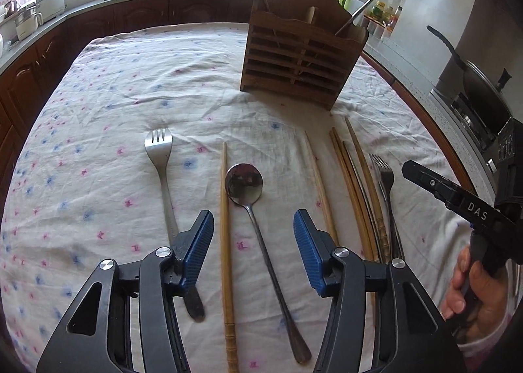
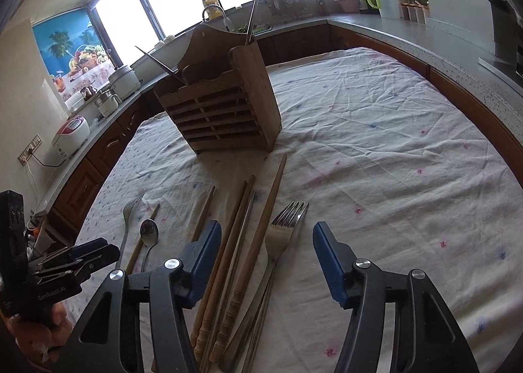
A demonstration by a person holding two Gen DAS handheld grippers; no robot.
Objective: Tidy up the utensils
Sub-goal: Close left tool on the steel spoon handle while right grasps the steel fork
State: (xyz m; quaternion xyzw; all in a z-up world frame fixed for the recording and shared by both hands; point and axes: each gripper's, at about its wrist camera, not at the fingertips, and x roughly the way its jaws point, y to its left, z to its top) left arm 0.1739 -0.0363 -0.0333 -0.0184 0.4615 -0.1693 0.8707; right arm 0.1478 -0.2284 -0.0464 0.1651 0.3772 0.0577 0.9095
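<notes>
spoon lies straight ahead of left tongs, bowl far end, handle running back toward the cam and passing between the two blue pads. long axis roughly in line w/ the tongs' pointing direction, slight lean to the right at the near end. single wooden chopstick lies parallel just left of the spoon, also inside the gap. left tongs apart, about half-spread, nothing clamped; can't tell if pads touch the cloth.

spork-type fork sits left of that, its handle going under the left pad.

right tongs apart too, nothing gripped. metal fork lies between its pads, tines away, handle toward cam. bundle of wooden chopsticks just left of the fork, touching or nearly so, same long axis, some sliding under the left pad. so right hand nearer fork + chopstick bundle, left hand nearer spoon + lone chopstick. other chopsticks lie between the two groups.

wooden utensil holder stands upright on the cloth-covered counter, well beyond all the loose items, ahead-right of left tongs, ahead-left of right tongs. already holds a few thin metal sticks and what looks like a pale wooden handle; which compartment each is in is hard to tell.

likely next: each tongs drops and closes across a handle; risk of left pinching spoon + chopstick together.
</notes>
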